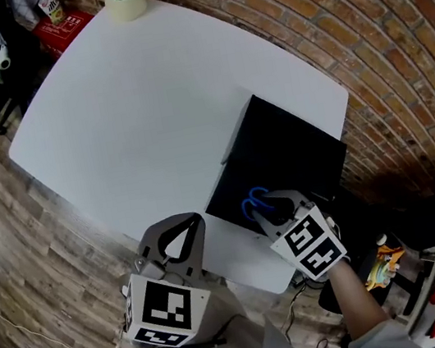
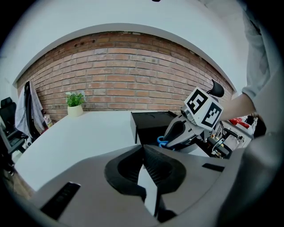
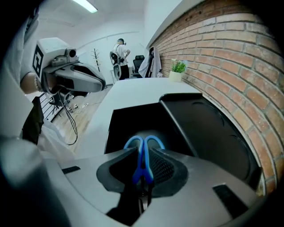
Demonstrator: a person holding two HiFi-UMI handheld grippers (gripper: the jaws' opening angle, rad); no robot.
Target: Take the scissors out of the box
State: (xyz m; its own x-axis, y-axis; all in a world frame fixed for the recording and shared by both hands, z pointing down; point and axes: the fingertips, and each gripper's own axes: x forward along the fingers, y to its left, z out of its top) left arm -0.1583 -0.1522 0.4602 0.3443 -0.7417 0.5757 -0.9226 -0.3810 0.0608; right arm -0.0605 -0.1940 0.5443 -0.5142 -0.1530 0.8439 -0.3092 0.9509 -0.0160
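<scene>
**Blue scissors (image 3: 153, 142) clamped in right claw (image 3: 143, 153)**

The right claw gripped the scissors by the handles. Their loops poked out over the open black box (image 3: 128, 122), and the blades were hidden behind the jaws. The box sat at the table's (image 1: 130, 101) near right edge. The left claw (image 2: 143, 148) was closed on nothing by the near edge.

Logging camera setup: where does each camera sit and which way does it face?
Head view: on the head, steeply down at table, box; left hand-held gripper, right hand-held gripper show.
Left gripper view: behind shut, empty jaws, facing brick wall.
Right gripper view: behind jaws shut on scissors, facing into box.
Shared by both gripper views: plant.
</scene>
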